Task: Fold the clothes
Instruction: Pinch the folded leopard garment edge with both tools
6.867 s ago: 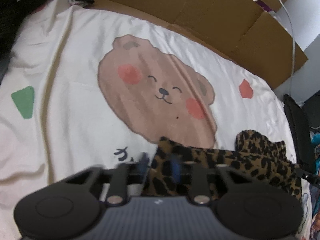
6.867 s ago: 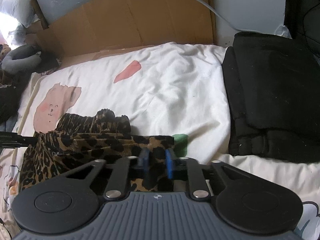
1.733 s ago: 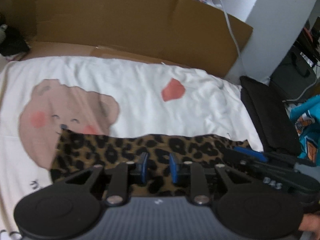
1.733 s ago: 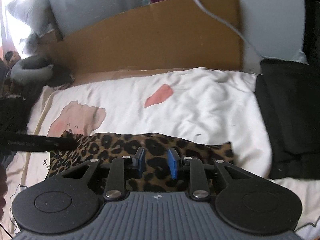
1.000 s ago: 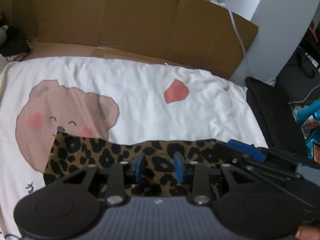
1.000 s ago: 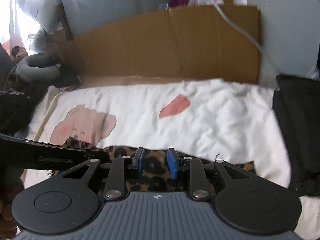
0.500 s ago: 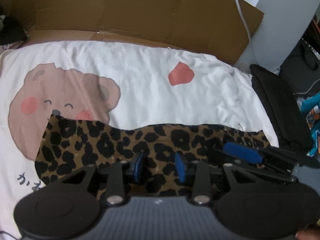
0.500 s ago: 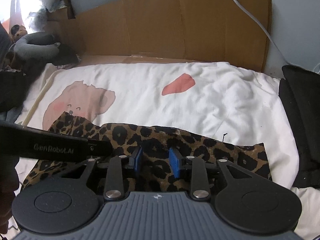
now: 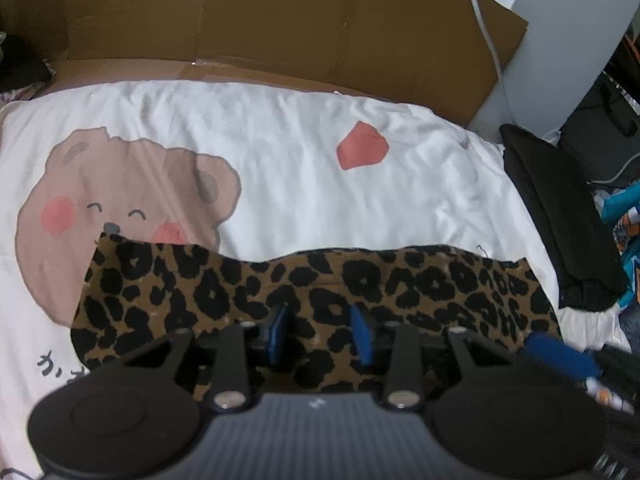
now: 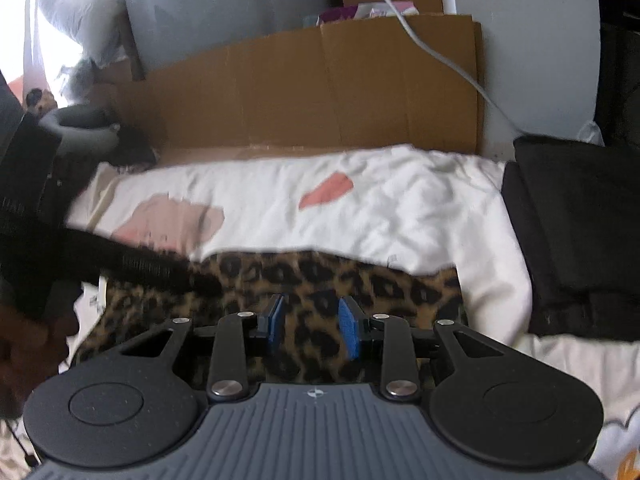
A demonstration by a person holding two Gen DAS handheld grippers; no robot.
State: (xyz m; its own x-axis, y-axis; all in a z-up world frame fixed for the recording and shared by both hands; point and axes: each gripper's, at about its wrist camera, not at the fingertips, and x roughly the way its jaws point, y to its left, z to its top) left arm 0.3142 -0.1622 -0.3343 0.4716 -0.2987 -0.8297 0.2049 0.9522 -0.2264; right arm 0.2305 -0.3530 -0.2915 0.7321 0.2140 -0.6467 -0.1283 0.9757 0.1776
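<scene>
Leopard-print cloth (image 9: pixel 320 280) spread flat on white bear-print sheet (image 9: pixel 280 160), at 12 o'clock of both claws, left gripper (image 9: pixel 320 334) released, right gripper (image 10: pixel 314 330) released, cardboard (image 9: pixel 260 20) beyond

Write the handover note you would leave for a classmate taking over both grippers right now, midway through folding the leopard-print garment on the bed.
Left gripper: open, holding nothing, above the near part of the leopard-print garment.
Right gripper: open, empty, also over the garment's near part.
Garment: spread as a wide band on the white bear-print blanket, its left end overlapping the printed bear. Black folded clothes lie to the right.
Done: garment laid flat.
Left: likely grip the ends, fold it smaller, then set it aside.
</scene>
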